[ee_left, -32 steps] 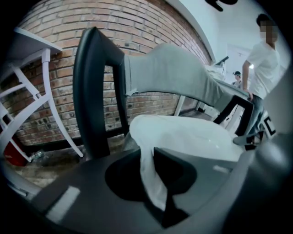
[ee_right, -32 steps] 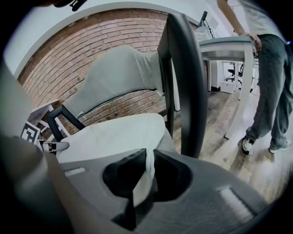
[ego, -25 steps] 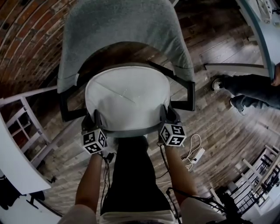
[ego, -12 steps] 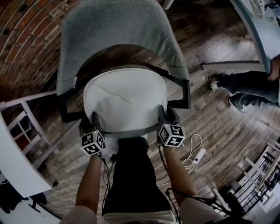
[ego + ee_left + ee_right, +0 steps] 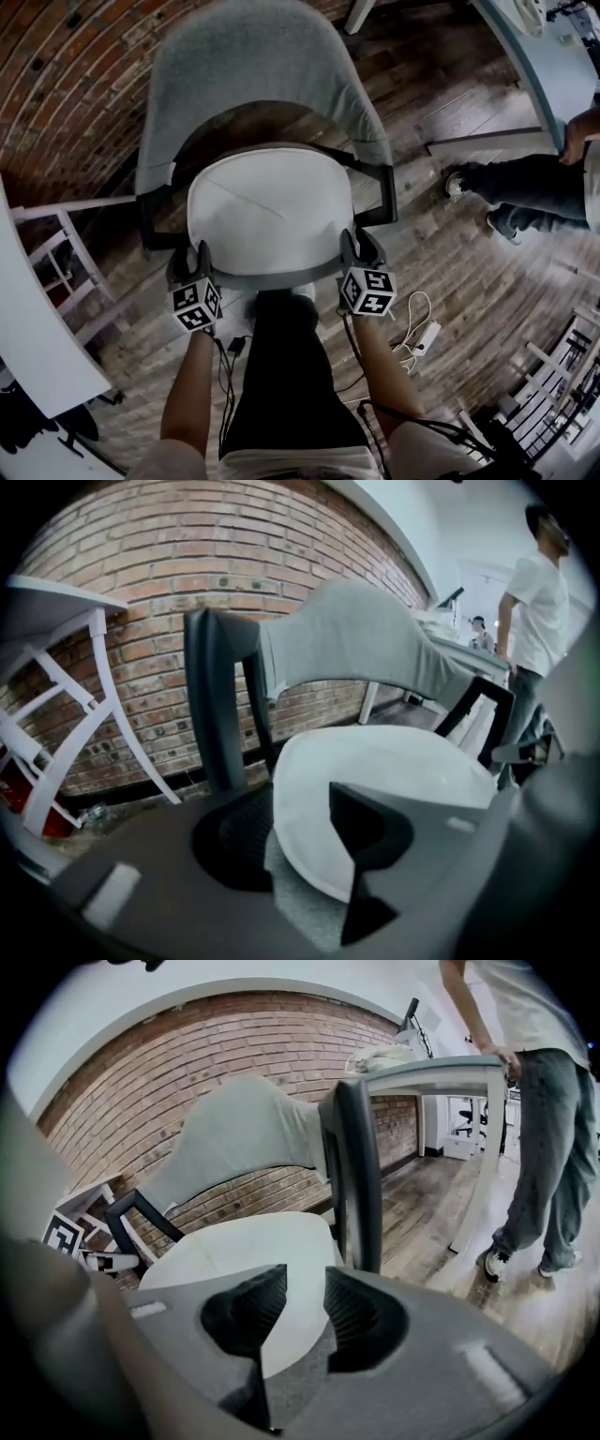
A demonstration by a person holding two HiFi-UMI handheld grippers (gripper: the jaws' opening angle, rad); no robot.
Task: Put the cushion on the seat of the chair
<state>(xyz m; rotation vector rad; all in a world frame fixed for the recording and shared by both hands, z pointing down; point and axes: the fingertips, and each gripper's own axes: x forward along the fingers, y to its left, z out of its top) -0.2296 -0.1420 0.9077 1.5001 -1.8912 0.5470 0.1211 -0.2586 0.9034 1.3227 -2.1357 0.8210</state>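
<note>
Hovering at the chair's front left, the left gripper [image 5: 195, 265] has its jaws opening wide, gripping nothing. The white cushion [image 5: 270, 211] lies flat on the seat [image 5: 272, 279] of the grey chair [image 5: 253, 66]. It looks light, soft and floppy, best pinched at its front edge. The right gripper [image 5: 361, 251] is likewise opening its jaws, empty. No container is in view.

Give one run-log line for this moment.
cushion: on chair seat | left gripper: jaws opening, nothing between | right gripper: jaws opening, nothing between
</note>
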